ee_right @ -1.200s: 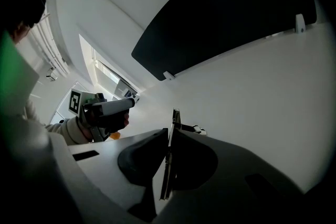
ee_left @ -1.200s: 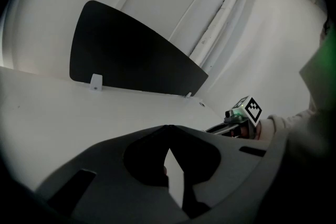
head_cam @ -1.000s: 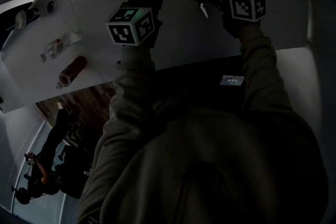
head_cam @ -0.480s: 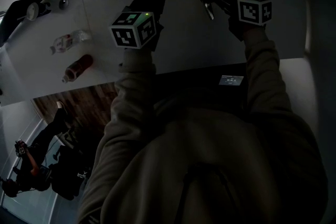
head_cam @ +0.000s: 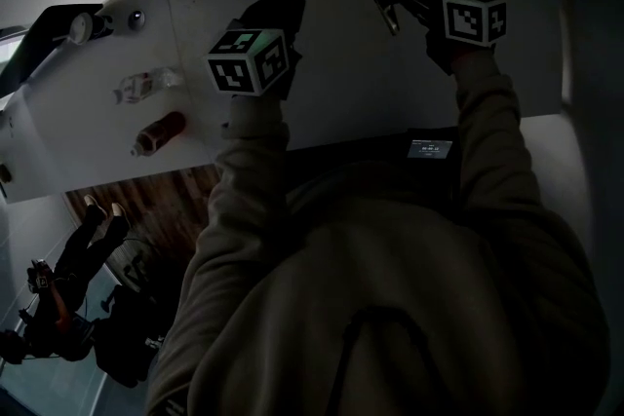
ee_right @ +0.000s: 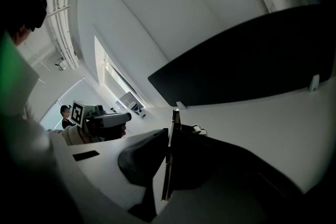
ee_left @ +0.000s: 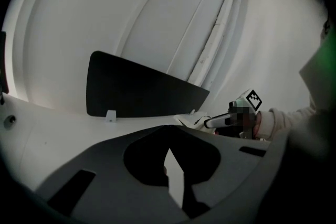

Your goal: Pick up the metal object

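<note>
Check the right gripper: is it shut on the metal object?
Shut on it. The right gripper clamps the thin metal object, which stands edge-on between its jaws.

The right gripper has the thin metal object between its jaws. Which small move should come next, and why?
Probably raise the right gripper a little, straight up, without loosening. Its jaws are shut on the thin metal object, which stands edge-on, and the white table lies beneath. The left gripper is empty, so it need not help.

Table (head_cam: 341, 83) centre bare; clear bottle (head_cam: 146, 85), brown bottle (head_cam: 161, 132) far left; dark panel (ee_left: 142, 92) upright behind.
</note>
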The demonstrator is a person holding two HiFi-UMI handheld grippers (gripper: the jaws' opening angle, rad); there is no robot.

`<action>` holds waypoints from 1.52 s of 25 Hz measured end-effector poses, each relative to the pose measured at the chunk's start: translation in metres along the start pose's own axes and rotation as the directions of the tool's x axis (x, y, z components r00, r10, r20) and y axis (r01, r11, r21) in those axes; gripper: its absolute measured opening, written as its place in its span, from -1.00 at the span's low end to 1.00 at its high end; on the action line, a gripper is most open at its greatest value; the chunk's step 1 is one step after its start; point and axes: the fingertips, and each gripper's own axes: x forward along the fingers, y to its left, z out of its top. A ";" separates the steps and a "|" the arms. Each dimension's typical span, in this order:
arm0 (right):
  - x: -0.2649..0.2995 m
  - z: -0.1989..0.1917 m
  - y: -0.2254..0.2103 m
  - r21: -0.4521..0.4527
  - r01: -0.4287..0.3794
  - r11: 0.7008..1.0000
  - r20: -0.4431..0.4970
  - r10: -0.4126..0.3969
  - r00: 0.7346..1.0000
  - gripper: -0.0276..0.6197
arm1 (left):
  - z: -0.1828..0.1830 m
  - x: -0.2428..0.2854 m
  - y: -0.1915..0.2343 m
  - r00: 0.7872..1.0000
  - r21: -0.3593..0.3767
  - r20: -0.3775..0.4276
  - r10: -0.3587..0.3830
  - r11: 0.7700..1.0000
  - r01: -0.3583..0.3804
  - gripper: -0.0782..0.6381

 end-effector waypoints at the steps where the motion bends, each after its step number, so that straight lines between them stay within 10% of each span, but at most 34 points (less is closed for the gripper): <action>1: -0.004 0.010 0.005 -0.014 0.003 1.000 0.017 -0.003 1.000 -0.81 | 0.007 -0.003 0.000 1.000 0.006 0.013 0.000 1.000 0.000 -0.77; 27: -0.168 0.224 0.202 -0.334 0.107 0.936 0.343 0.015 0.939 -0.81 | 0.229 -0.126 -0.110 0.953 0.281 0.268 -0.140 0.958 0.061 -0.77; 38: -0.208 0.290 0.286 -0.453 0.122 0.883 0.440 0.102 0.892 -0.81 | 0.320 -0.195 -0.135 0.892 0.372 0.420 -0.168 0.928 -0.001 -0.77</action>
